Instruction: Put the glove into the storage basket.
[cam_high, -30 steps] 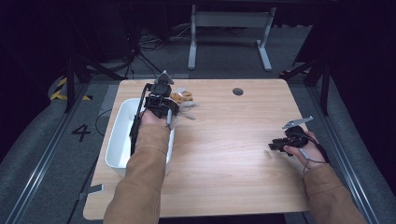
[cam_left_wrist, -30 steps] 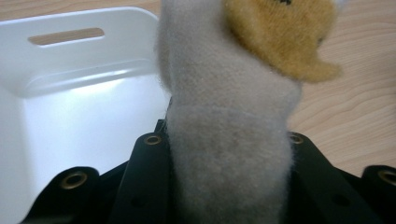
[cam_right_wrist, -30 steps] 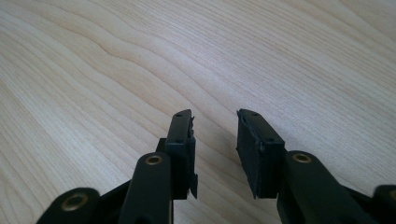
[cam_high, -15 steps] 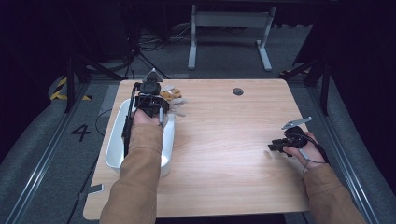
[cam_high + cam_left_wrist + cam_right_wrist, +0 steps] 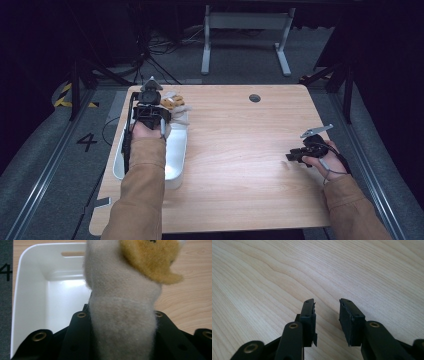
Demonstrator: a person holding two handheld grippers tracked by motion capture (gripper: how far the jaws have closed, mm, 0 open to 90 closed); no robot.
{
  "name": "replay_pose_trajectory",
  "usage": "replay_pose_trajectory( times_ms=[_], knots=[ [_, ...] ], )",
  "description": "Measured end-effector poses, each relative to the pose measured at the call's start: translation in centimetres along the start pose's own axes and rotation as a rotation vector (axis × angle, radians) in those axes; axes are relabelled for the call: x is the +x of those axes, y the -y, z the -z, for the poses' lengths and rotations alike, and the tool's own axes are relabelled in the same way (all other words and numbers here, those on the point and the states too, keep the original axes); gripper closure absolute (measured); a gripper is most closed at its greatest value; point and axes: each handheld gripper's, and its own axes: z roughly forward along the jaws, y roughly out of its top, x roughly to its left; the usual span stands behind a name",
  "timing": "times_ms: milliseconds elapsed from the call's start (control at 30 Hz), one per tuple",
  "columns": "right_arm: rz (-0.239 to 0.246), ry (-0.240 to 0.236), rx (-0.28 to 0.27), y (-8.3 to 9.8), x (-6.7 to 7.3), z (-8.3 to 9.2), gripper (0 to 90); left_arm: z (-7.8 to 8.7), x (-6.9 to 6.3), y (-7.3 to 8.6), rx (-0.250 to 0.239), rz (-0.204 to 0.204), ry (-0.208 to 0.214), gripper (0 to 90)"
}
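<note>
A plush toy (image 5: 176,106) in beige and orange hangs at the far left of the wooden table (image 5: 240,150), just past the far right corner of a white bin (image 5: 176,152). My left gripper (image 5: 161,104) is shut on it. In the left gripper view the black jaws squeeze the toy's beige body (image 5: 122,315), the orange part (image 5: 150,260) sits above, and the empty bin (image 5: 30,290) lies below to the left. My right gripper (image 5: 291,156) rests low at the table's right side, open, with bare wood between its jaws (image 5: 327,312).
A small dark round hole (image 5: 255,98) sits near the table's far edge. Beyond the table stand a grey floor, cables and a white metal frame (image 5: 245,30). A floor mark "4" (image 5: 87,141) lies left of the bin.
My left hand has carried the plush toy leftward, closer over the far end of the white bin. The right hand has kept still.
</note>
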Motion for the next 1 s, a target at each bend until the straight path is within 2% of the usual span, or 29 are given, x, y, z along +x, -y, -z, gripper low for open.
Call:
replay_pose_trajectory(
  times_ms=[300,567,667,1000],
  knots=[
    [-0.006,-0.001,0.003,0.1,-0.1,-0.1,65.1,-1.7,1.4,0.7,0.014,0.032,-0.001,69.0],
    [-0.004,-0.002,0.009,0.3,0.0,-0.1,64.7,-2.9,2.5,2.1,-0.001,0.057,-0.001,68.7],
    [-0.002,0.002,0.011,0.4,0.0,-0.2,64.7,-3.6,2.9,2.5,0.019,0.069,-0.001,68.6],
    [-0.004,-0.007,0.018,0.5,0.0,-0.4,64.5,-5.6,4.1,3.7,0.04,0.104,-0.017,68.3]
  ],
)
